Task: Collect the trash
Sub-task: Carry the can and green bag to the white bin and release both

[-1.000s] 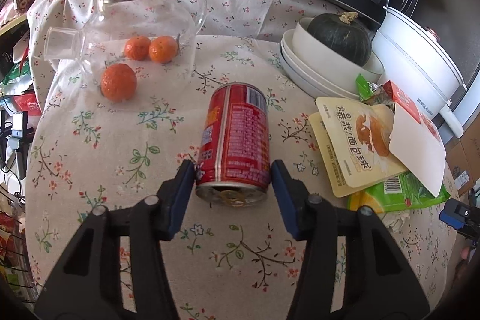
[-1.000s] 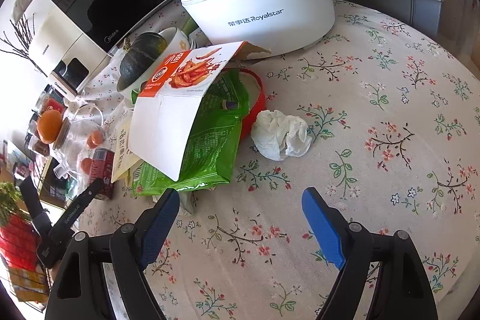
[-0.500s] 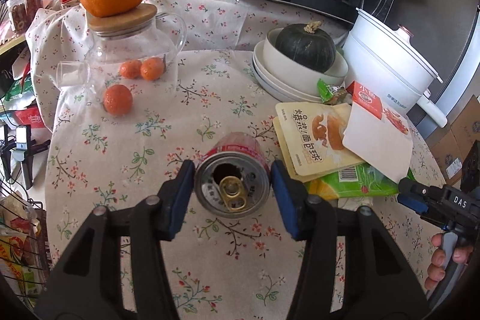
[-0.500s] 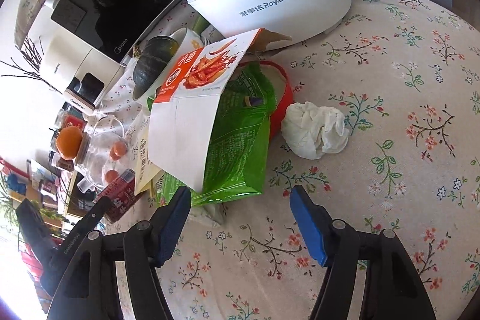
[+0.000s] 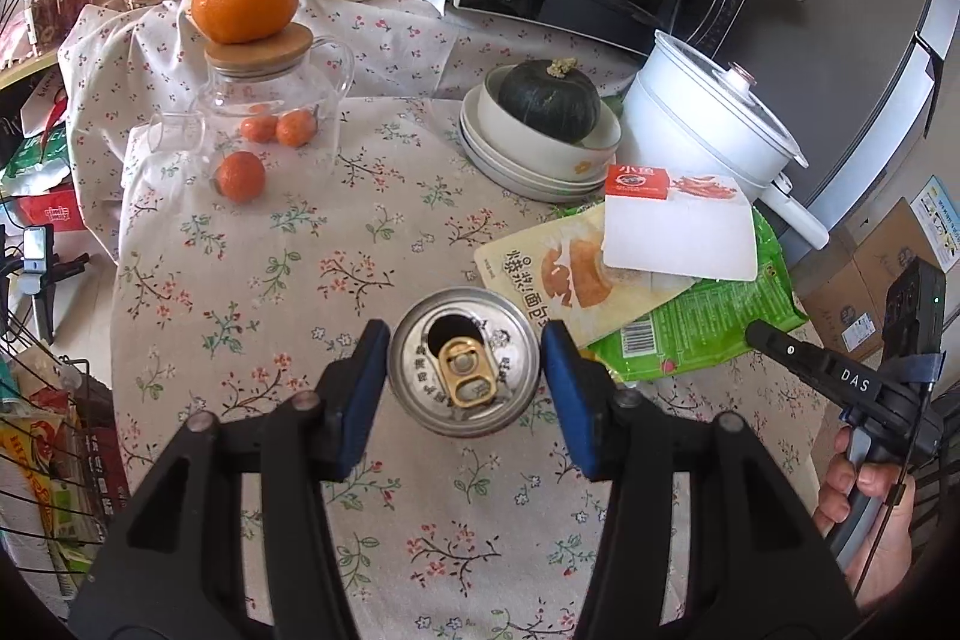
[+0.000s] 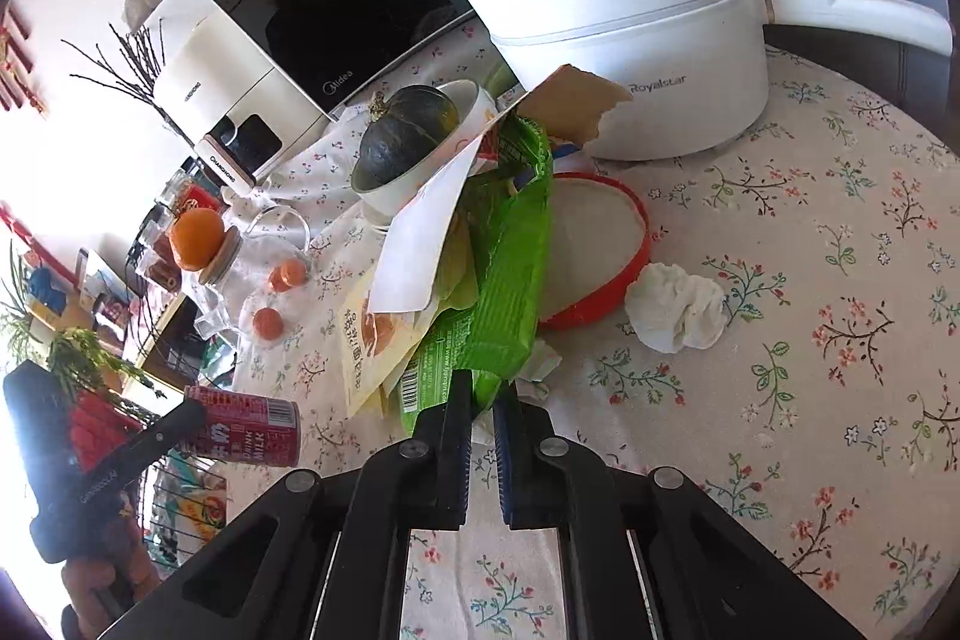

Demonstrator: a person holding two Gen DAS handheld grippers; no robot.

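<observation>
Floral tablecloth [image 5: 252, 280], can [image 5: 465, 361] in left tool [image 5: 462, 376], clear edge nearby.

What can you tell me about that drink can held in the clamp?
The can is red-sided metal with white lettering and a silver top. It is already opened: the gold pull tab lies flat beside a dark mouth hole. The left tool clamps it, a blue pad on each side. In the right wrist view it hangs tipped on its side, clear of the flowered tablecloth.
</observation>
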